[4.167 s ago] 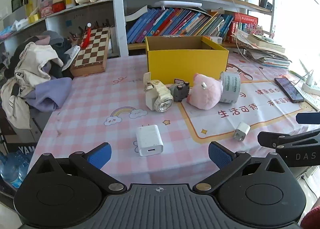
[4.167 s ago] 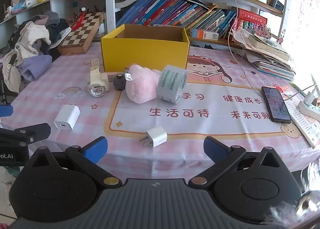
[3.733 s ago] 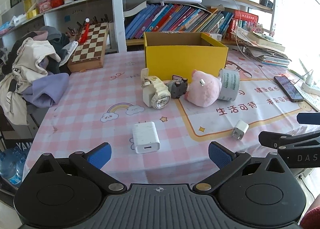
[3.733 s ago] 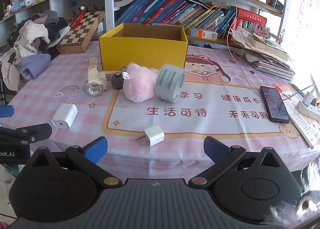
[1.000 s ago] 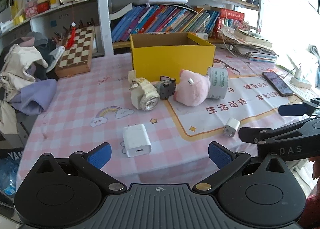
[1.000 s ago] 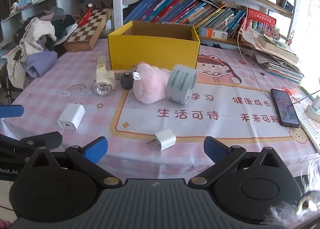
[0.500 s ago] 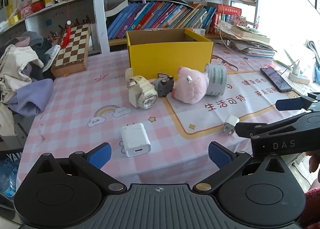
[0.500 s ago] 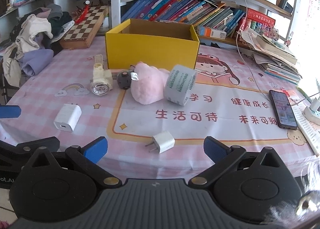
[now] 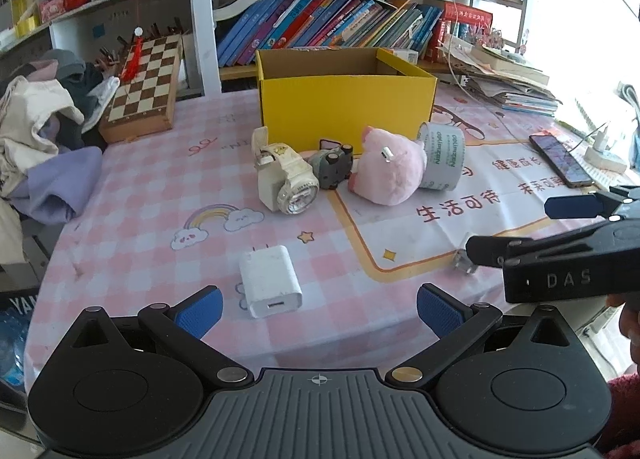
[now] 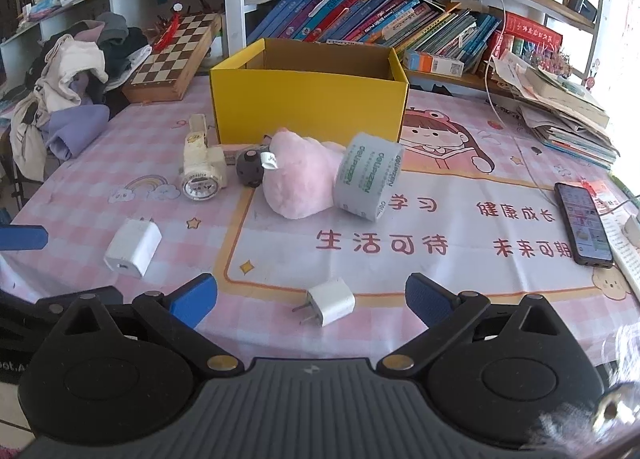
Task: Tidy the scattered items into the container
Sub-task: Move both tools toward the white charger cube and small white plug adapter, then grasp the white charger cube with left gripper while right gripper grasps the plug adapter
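An open yellow box (image 9: 346, 99) (image 10: 310, 105) stands at the back of the pink checked table. In front of it lie a cream watch (image 9: 286, 183) (image 10: 202, 167), a small grey toy (image 9: 331, 169) (image 10: 249, 169), a pink plush (image 9: 390, 171) (image 10: 300, 181) and a grey tape roll (image 9: 442, 161) (image 10: 370, 181). A large white charger (image 9: 270, 285) (image 10: 133, 247) lies just ahead of my open left gripper (image 9: 318, 305). A small white plug (image 10: 330, 301) (image 9: 464, 261) lies between the tips of my open right gripper (image 10: 310, 295). Both grippers hold nothing.
A chessboard (image 9: 146, 83) and a heap of clothes (image 9: 40, 131) sit at the left. A phone (image 10: 584, 225) and a power strip lie at the right, with stacked papers (image 10: 560, 111) behind. Bookshelves (image 9: 332, 27) rise beyond the table.
Both grippers have crept forward towards the table; the charger and the small plug now sit closer to the fingertips. No object has moved.
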The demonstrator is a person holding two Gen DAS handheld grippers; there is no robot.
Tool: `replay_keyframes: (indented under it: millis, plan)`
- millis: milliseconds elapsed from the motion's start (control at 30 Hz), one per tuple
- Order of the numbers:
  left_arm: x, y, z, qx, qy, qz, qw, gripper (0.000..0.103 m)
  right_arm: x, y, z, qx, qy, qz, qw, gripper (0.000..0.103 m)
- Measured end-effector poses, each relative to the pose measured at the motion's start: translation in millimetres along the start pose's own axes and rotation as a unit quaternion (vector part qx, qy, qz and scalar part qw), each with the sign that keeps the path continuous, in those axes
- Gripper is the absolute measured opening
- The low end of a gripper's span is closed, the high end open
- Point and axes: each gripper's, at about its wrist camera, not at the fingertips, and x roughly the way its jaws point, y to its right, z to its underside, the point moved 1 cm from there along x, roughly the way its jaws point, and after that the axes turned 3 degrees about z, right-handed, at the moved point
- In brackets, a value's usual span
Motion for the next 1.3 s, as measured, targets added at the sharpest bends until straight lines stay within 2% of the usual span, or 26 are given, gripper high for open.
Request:
replay_keyframes:
  millis: [267,467,600,800,1033,1167,1233,1300]
  plan:
    - [15.0,-7.4,-5.0,-0.018,-0.012,-0.014,0.9997,0.103,20.3,2.9,-9.3,-0.005,-0.016,-0.010,1.000,0.101]
    - [26.7,-10.3,-4.3,-0.022,-0.024,-0.025,0.9991,0.102,35.0,8.1,-11.8,-0.002,-0.031,-0.004,1.000,0.092]
    - [33.9,-12.4,-3.5,-0.026,-0.033,-0.031,0.9986,0.094,46.1,8.3,-13.6,-0.005,-0.041,-0.012,0.999,0.077]
    - [45.8,-17.3,-3.4,-0.036,-0.046,-0.043,0.9974,0.088,59.9,2.8,-15.8,-0.025,-0.057,-0.024,0.998,0.073]
    - [62.8,-24.8,-4.8,-0.051,-0.059,-0.059,0.9952,0.088,74.7,2.2,-14.1,-0.041,-0.085,-0.030,0.995,0.072]
    - [72.6,-26.1,-5.7,-0.056,-0.065,-0.060,0.9945,0.084,80.2,5.6,-10.7,-0.044,-0.099,-0.031,0.994,0.072]
    - [76.2,-25.9,-5.9,-0.057,-0.067,-0.064,0.9941,0.084,83.2,7.3,-8.8,-0.044,-0.107,-0.032,0.993,0.070]
    - [79.3,-25.2,-6.6,-0.056,-0.067,-0.067,0.9939,0.083,86.1,8.9,-7.1,-0.045,-0.115,-0.032,0.992,0.061]
